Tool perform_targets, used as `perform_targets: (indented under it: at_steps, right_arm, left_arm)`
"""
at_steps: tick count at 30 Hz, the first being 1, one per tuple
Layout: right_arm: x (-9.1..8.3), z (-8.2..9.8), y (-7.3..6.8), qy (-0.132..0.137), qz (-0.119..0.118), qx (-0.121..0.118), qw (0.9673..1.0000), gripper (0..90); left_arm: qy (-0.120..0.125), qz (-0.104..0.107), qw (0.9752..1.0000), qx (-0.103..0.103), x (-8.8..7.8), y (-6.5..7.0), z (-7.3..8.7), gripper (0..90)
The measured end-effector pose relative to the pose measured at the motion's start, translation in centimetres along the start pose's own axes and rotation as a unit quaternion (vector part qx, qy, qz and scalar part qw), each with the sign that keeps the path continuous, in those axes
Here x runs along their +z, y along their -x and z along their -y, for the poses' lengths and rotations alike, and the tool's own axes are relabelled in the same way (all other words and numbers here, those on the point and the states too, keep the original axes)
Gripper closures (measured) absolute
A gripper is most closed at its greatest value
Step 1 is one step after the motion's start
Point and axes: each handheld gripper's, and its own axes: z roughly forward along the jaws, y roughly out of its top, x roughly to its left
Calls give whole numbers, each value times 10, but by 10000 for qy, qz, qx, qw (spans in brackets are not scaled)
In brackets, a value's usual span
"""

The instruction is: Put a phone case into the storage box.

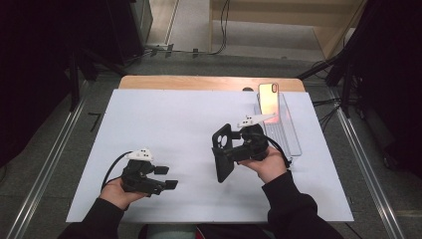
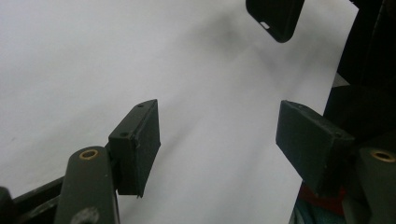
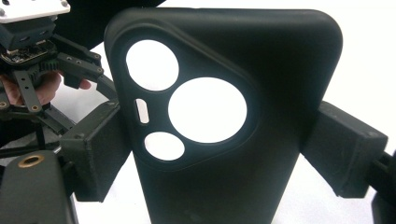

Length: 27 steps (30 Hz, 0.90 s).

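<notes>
A black phone case with round camera cut-outs stands on its lower end on the white sheet, right of centre. My right gripper is shut on it by its long sides. In the right gripper view the case fills the middle, with the right gripper pressing one pad on each side. My left gripper hovers low over the sheet at the front left, jaws open and pointing right. In the left gripper view, nothing lies between the wide-apart jaws of the left gripper. A corner of the case shows at the top.
A phone with a shiny pinkish back leans in a clear plastic tray at the back right. The white sheet covers most of the wooden table. Floor rails run along both sides.
</notes>
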Motion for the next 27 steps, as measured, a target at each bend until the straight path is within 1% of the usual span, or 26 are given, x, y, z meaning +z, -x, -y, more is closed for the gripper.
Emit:
perform_targets:
  at_steps: [3,9,10,13,16,22,24,27]
  right_arm:
    - [-2,-2,1,-21,38,-21,10000,120]
    - [-11,-8,3,54,100,32,9999,120]
    - [-13,-8,3,78,128,54,9999,121]
    - [-18,-11,3,190,224,100,9995,121]
    - [-24,-14,3,267,319,58,9991,121]
    - [-36,-18,8,420,481,110,9979,121]
    - [-41,-19,10,469,501,169,9975,121]
    - [-48,-20,14,525,643,253,9962,121]
  left_arm:
    - [-24,-39,10000,1,-2,-1,1,313]
    - [-3,-78,10000,-42,-3,-1,4,313]
    - [17,-67,10000,-52,-3,-1,4,313]
    - [24,-117,9999,-71,-5,-2,5,313]
    - [39,-120,9999,-105,-6,-2,6,314]
    - [69,-112,9998,-117,-7,-2,7,313]
    - [72,-122,9998,-125,-7,-2,7,313]
    - [61,-126,9998,-148,-7,-3,7,313]
